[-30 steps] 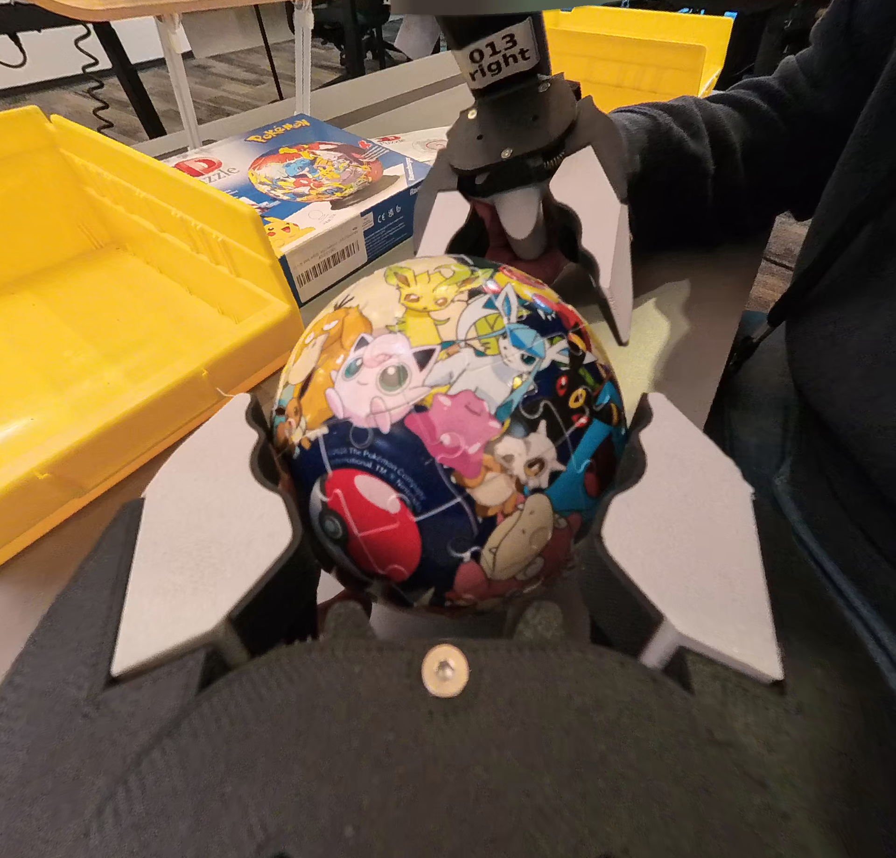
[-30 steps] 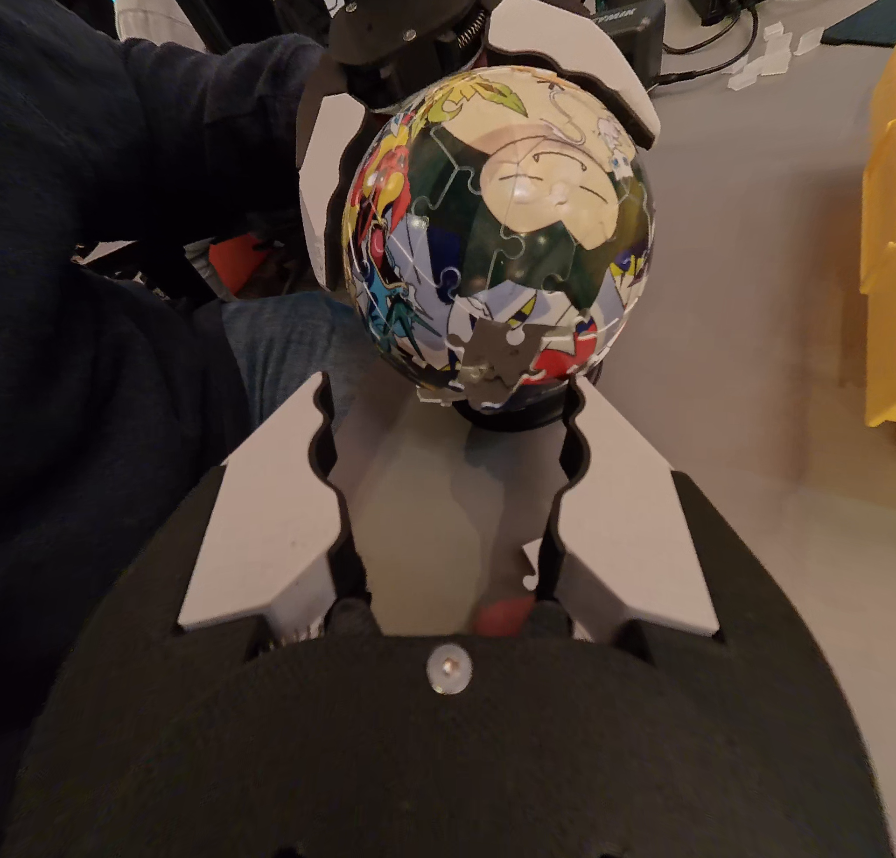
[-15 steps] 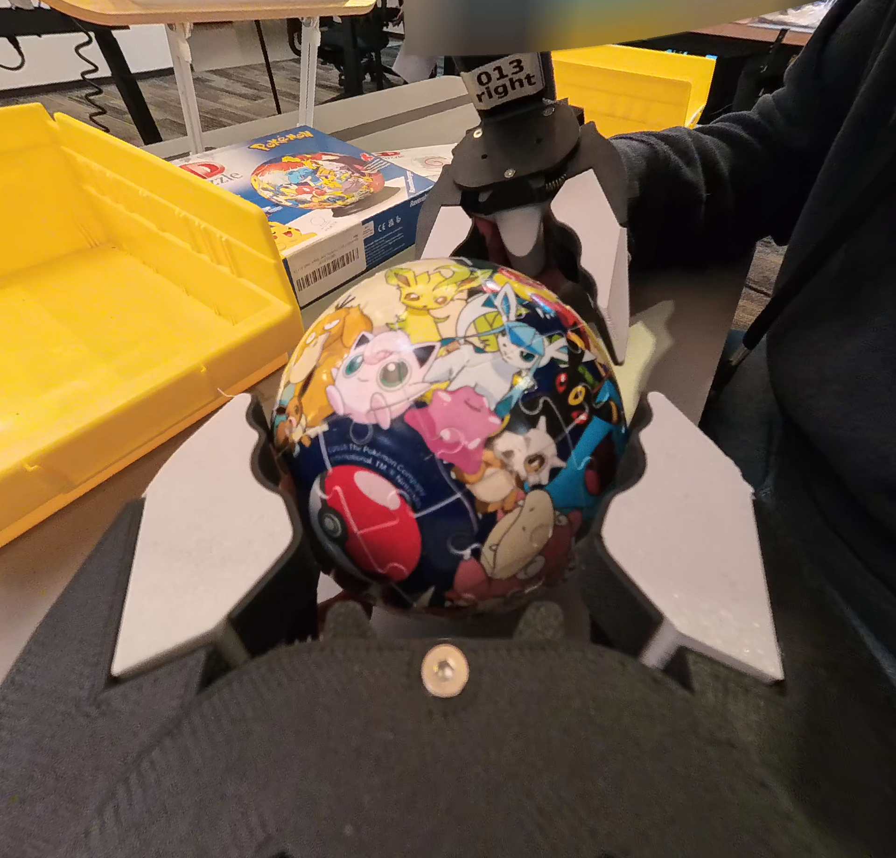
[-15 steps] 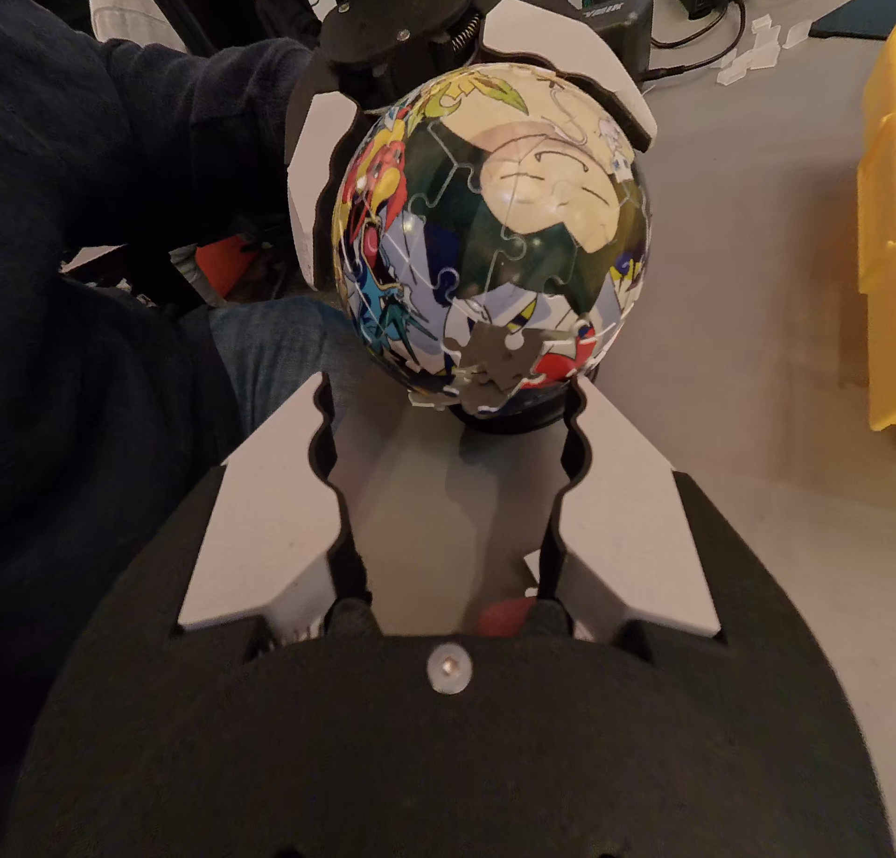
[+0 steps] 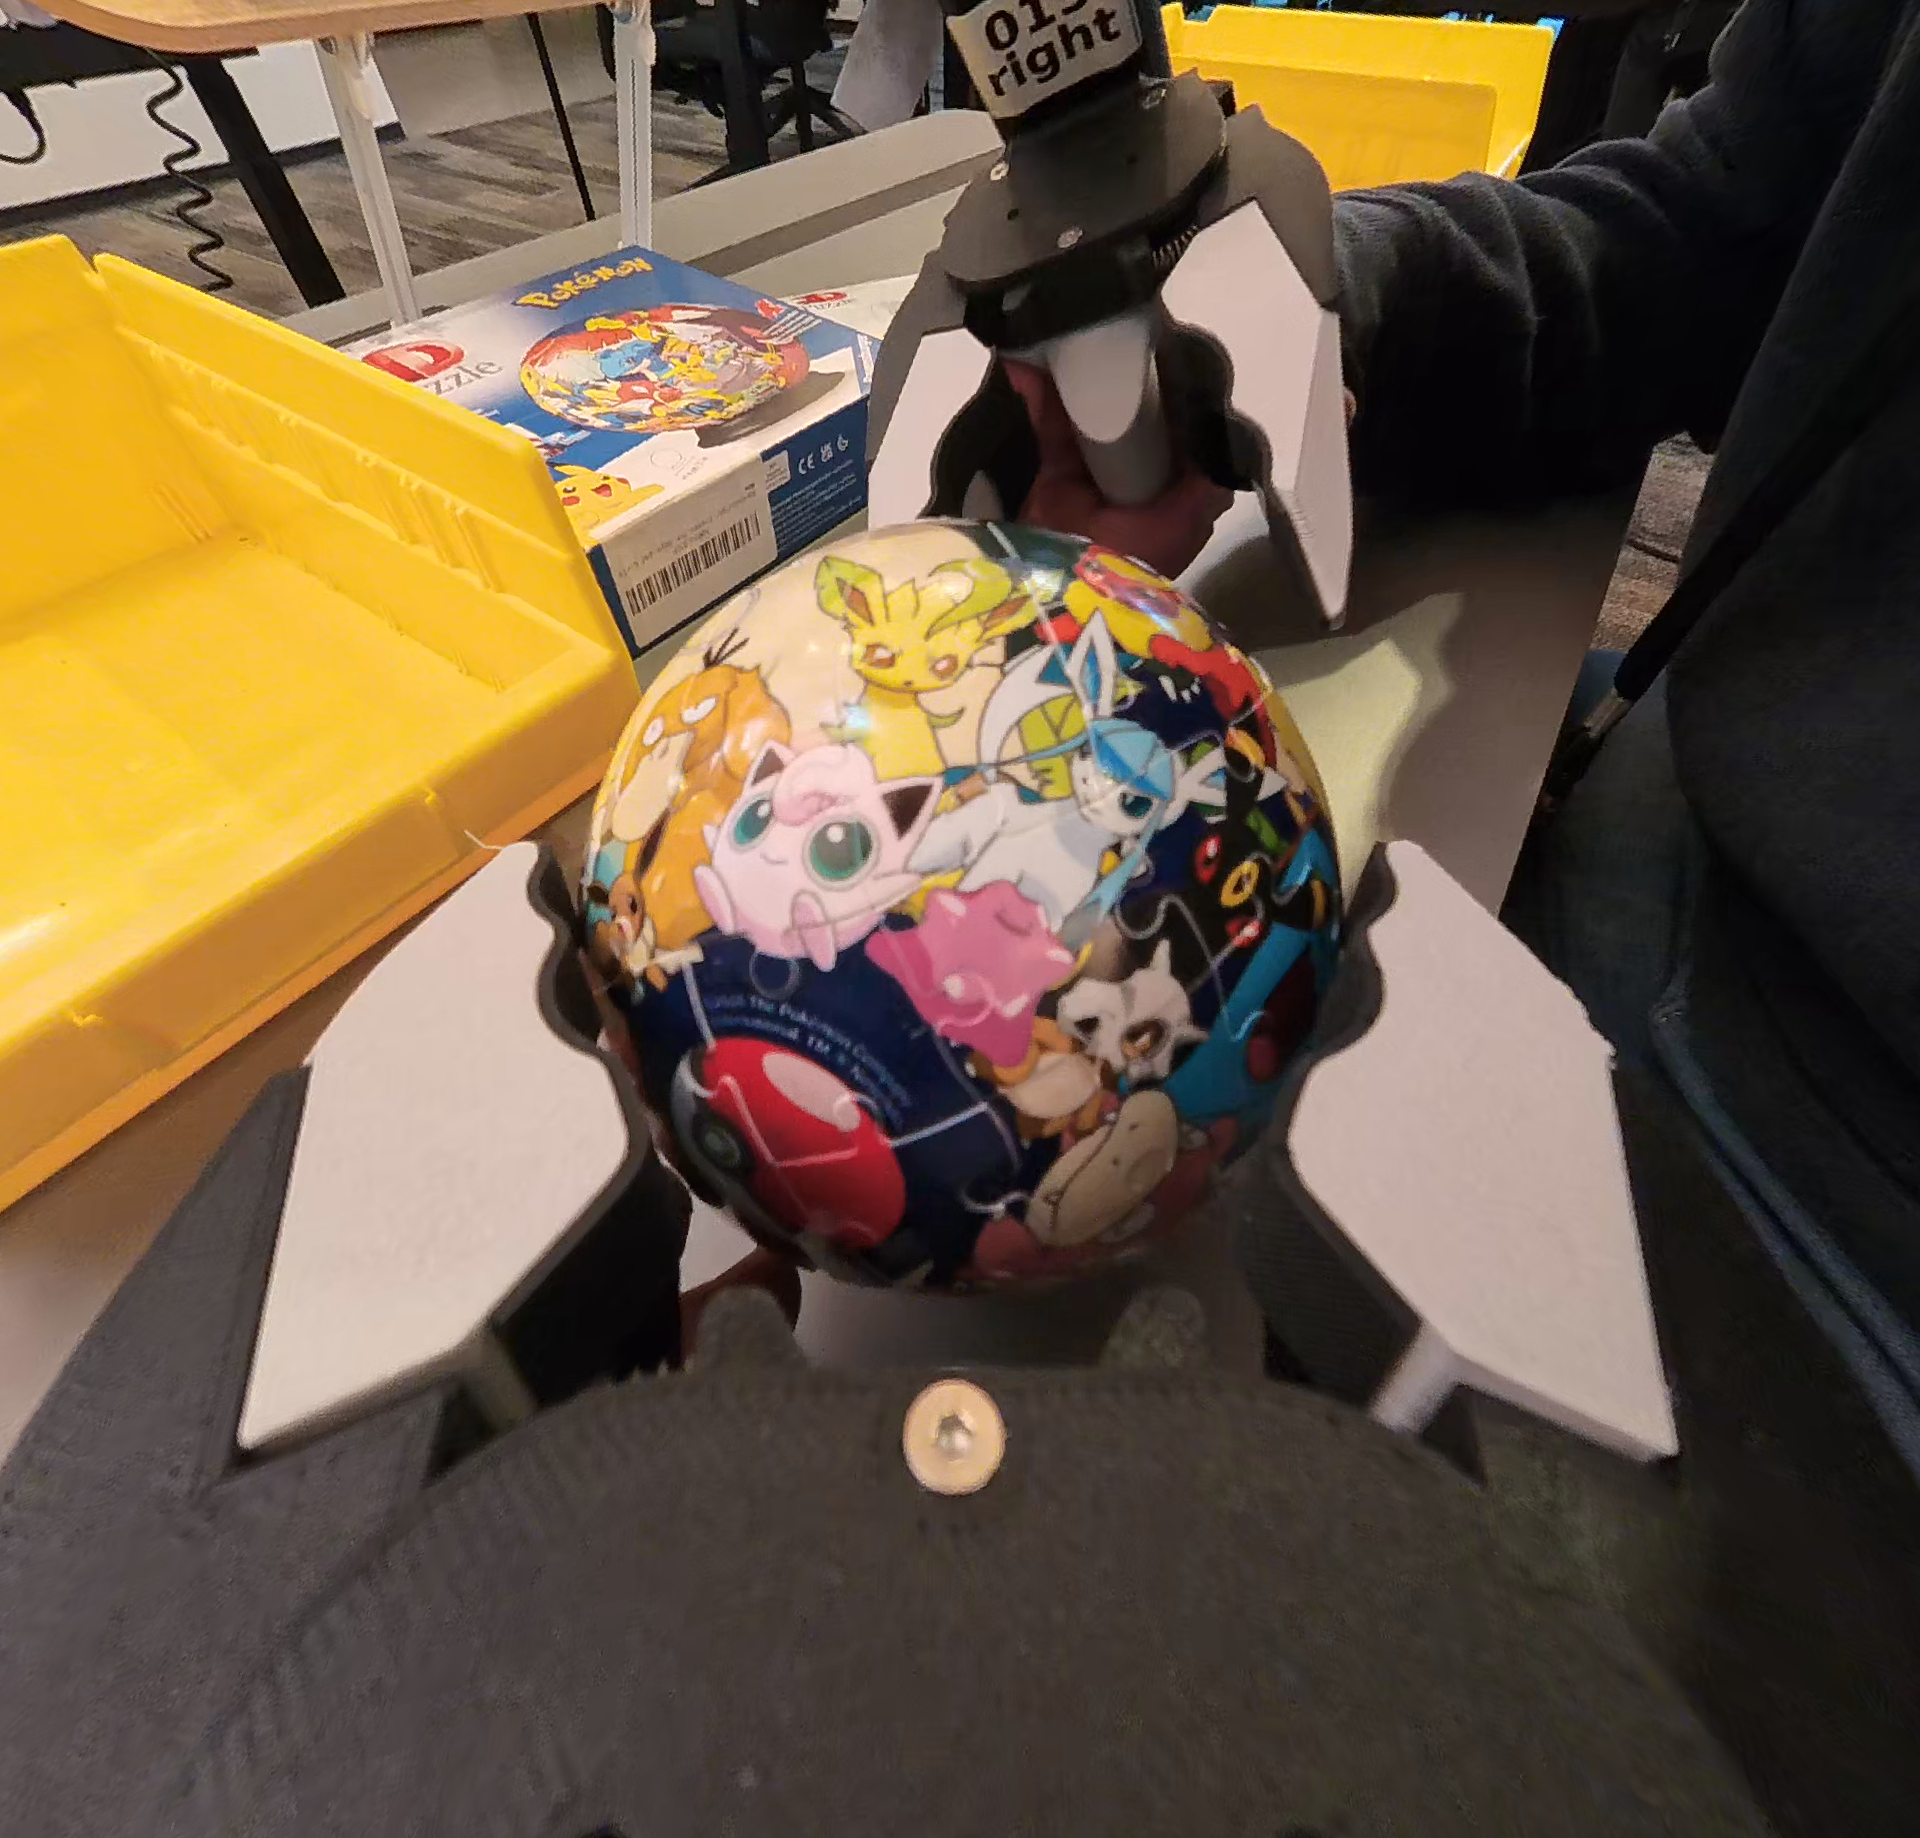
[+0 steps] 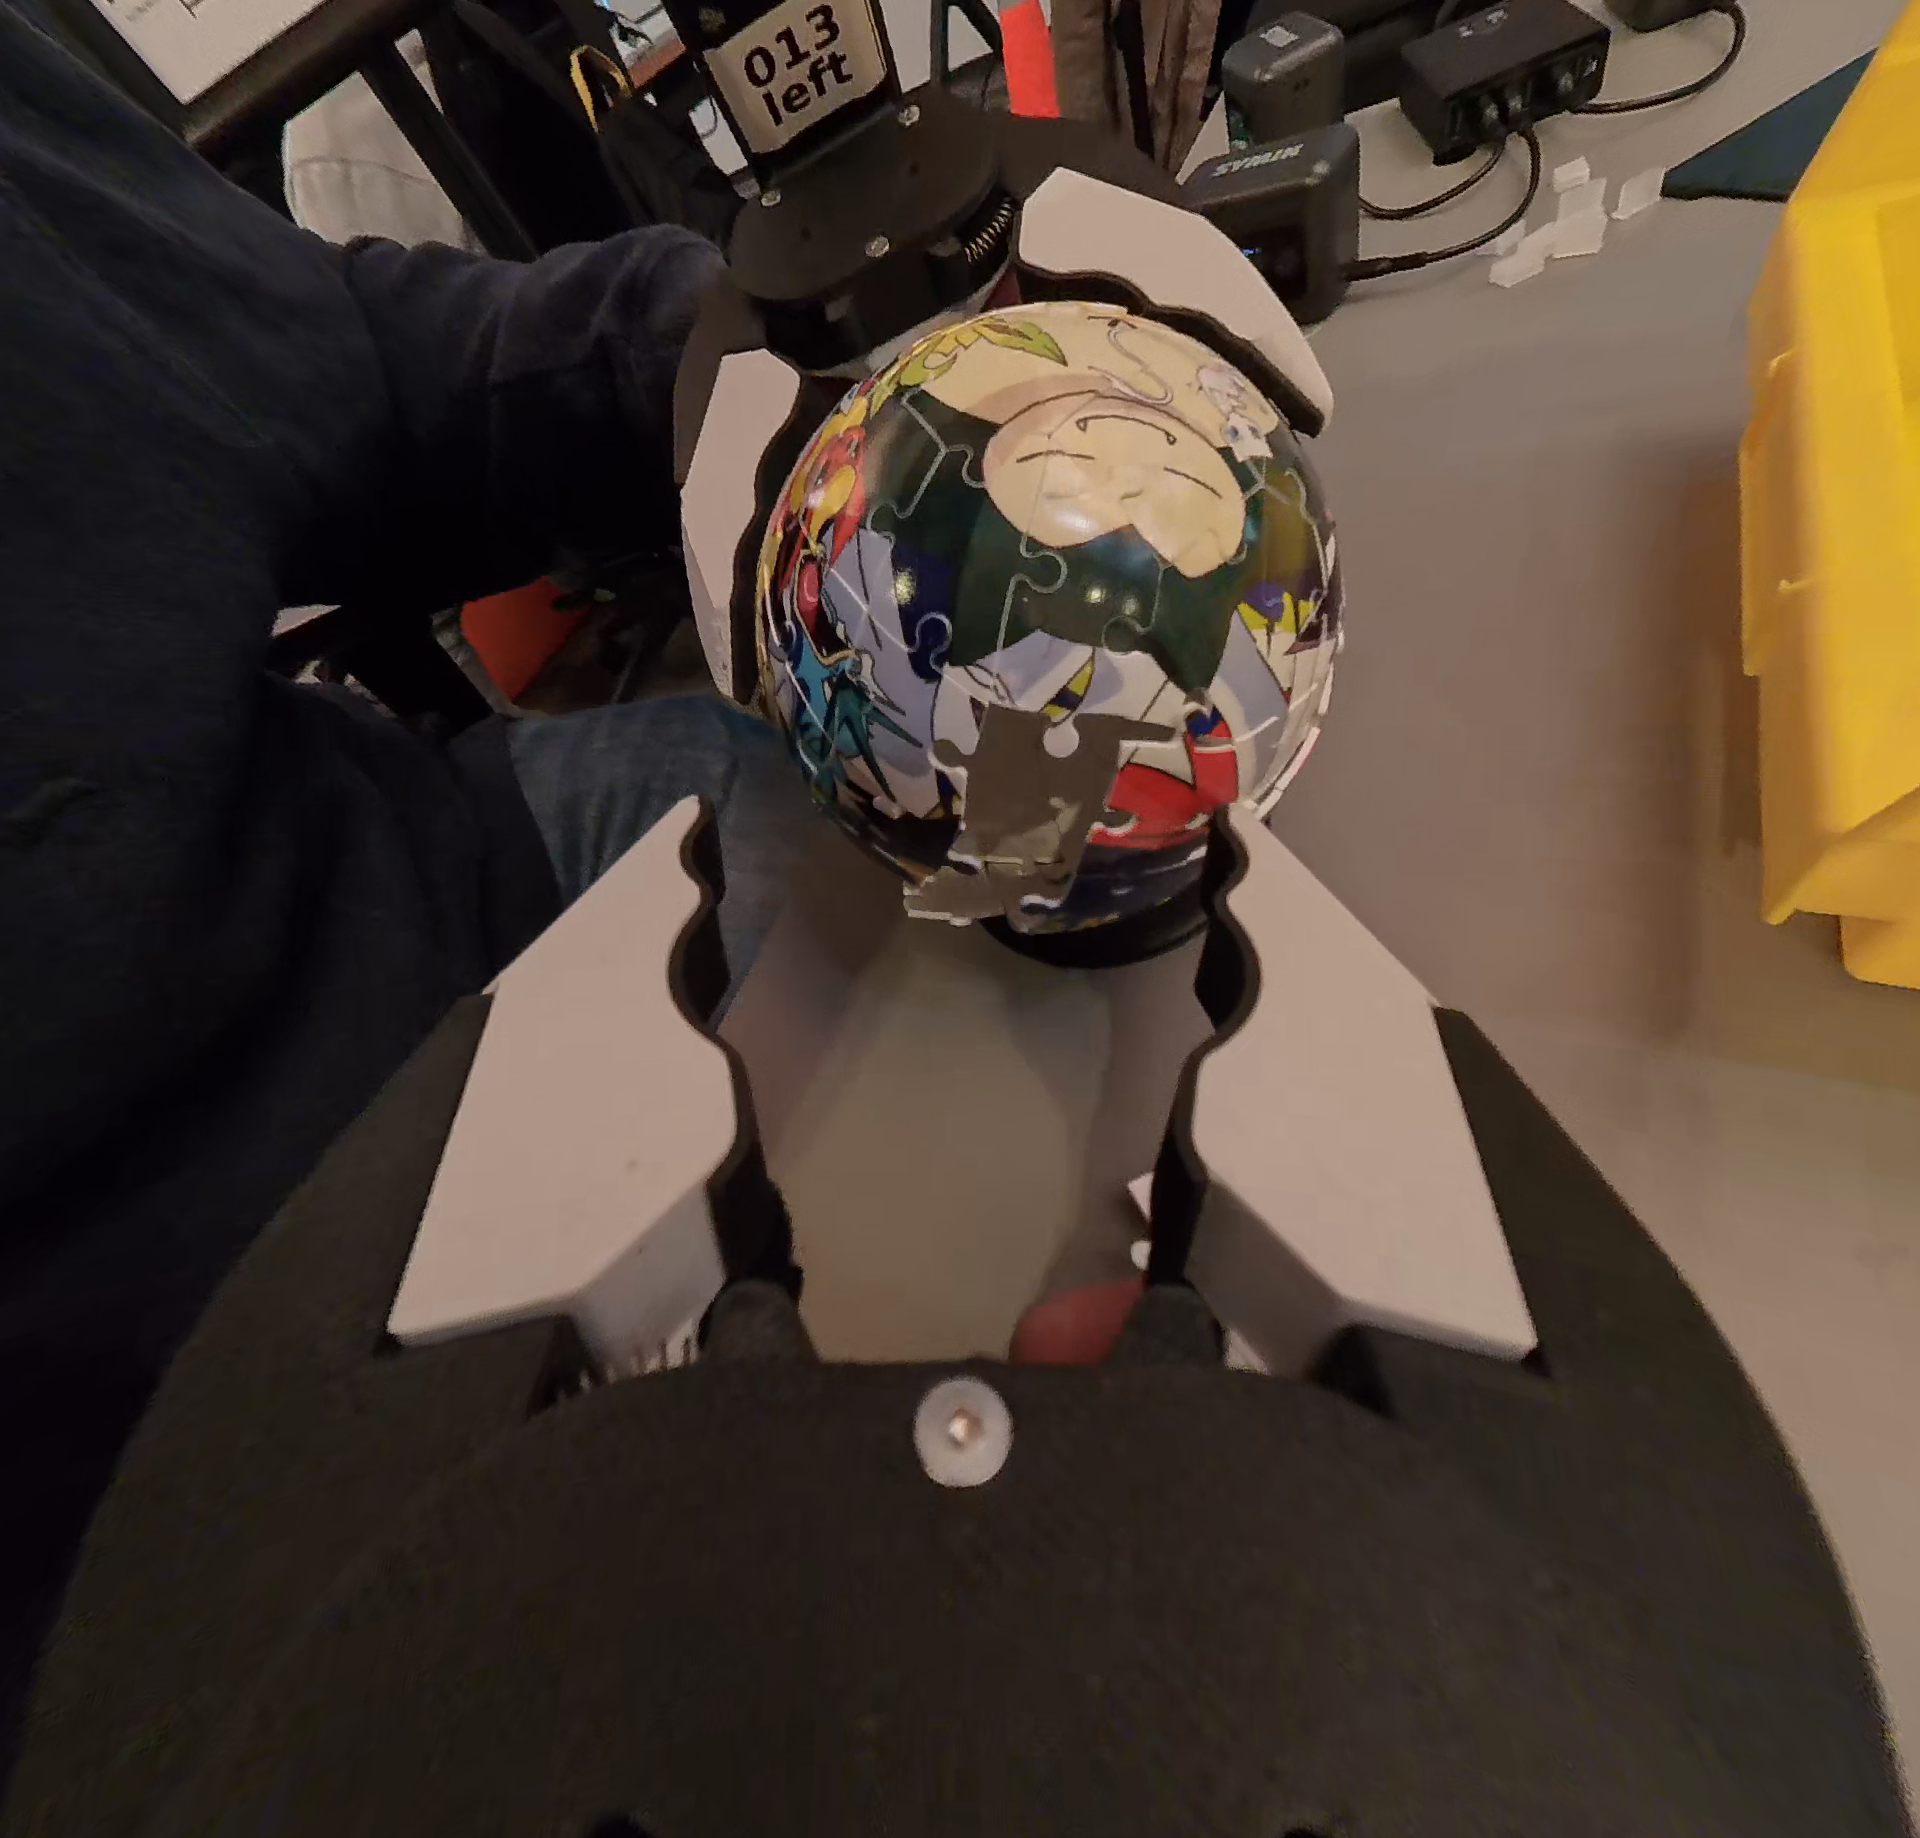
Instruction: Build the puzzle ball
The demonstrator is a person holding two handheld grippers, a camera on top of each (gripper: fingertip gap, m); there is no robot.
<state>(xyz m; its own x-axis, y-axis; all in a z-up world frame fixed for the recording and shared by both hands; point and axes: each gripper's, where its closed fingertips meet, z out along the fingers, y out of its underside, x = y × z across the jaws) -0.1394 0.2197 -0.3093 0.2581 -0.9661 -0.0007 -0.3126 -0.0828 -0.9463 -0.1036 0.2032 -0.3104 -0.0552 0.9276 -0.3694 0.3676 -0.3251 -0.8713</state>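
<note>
While clamped between two pale fingers: puzzle ball (image 5: 961, 905), held by the left tool (image 5: 961, 967) above the grey bench (image 6: 1507, 853).
Left tool: closed on the ball's sides, fingers pressed at its widest part.
Right tool (image 6: 961, 915): parted wide, empty, tips just short of the ball's lower face.
Ball gap: unfilled grey patch (image 6: 1029, 801) facing the right tool.
Stand: dark base (image 6: 1091, 947) under the ball.
Surroundings: yellow bin (image 5: 239, 708) and puzzle box (image 5: 644, 417) beyond the ball.

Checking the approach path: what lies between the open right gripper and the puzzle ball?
Only bare grey table lies between the right gripper and the puzzle ball, as the right wrist view shows.
</note>
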